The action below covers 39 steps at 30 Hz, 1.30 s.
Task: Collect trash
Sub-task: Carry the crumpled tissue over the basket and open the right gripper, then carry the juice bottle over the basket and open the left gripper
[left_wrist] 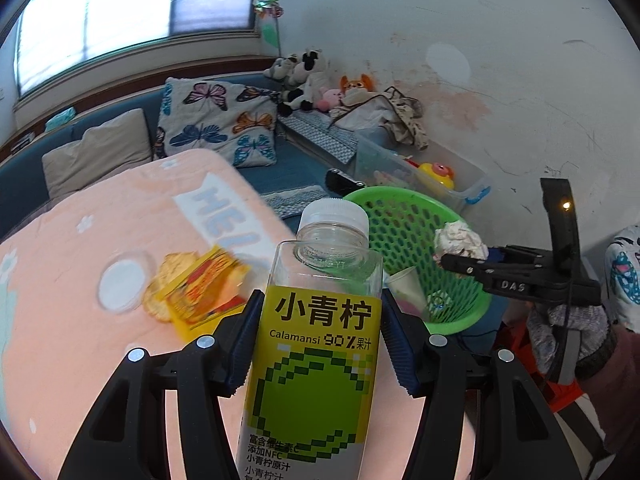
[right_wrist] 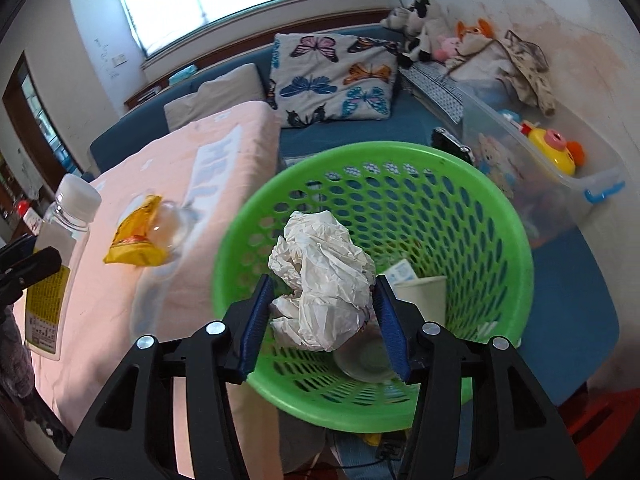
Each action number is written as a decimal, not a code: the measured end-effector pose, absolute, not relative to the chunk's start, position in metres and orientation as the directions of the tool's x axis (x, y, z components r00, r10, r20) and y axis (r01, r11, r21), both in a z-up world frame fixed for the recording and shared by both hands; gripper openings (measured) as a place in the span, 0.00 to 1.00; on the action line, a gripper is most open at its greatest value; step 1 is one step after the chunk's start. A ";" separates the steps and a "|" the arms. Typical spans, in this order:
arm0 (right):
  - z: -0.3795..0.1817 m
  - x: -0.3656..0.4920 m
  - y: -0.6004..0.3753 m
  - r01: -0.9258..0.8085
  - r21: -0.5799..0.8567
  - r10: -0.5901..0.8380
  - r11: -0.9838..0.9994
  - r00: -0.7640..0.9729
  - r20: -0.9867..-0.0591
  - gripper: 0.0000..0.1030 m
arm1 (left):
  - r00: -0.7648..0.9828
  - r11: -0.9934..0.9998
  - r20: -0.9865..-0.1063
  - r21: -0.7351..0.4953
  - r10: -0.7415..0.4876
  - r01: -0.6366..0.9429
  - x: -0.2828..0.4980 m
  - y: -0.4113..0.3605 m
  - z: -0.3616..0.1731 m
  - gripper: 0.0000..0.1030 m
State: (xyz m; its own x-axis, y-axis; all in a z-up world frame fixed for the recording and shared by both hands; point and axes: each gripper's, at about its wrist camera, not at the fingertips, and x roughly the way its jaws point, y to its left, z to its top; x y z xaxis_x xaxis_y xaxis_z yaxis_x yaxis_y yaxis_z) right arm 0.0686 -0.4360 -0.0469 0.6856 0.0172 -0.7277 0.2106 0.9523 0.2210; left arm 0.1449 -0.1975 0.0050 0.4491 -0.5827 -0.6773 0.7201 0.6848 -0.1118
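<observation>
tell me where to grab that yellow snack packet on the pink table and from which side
Judging by its pose, take the yellow snack packet by its crimped edge facing the green basket, coming in low from that side. It lies flat on the pink table, so only a thin edge fits between the fingers. A clear round lid rests against its far part, so avoid that end.

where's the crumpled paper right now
The crumpled paper is pinched in the right gripper, centre of the right wrist view, held over the green basket beside the pink table.
</observation>
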 end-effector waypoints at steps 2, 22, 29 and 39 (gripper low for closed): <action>-0.049 0.066 -0.441 0.216 0.227 0.018 0.950 0.687 -0.727 0.58 | 0.444 0.678 -0.677 -0.110 -0.586 0.727 0.146 -0.205 0.005 0.53; -0.042 0.029 -0.477 0.258 0.270 0.002 0.927 0.719 -0.695 0.67 | 0.354 0.609 -0.730 -0.107 -0.585 0.786 0.151 -0.311 -0.013 0.53; -0.048 0.020 -0.488 0.281 0.292 0.004 0.914 0.713 -0.701 0.67 | 0.326 0.598 -0.765 -0.096 -0.555 0.795 0.157 -0.340 -0.029 0.54; -0.052 0.016 -0.492 0.289 0.307 0.013 0.907 0.709 -0.706 0.67 | 0.301 0.615 -0.809 -0.092 -0.505 0.783 0.171 -0.359 -0.051 0.54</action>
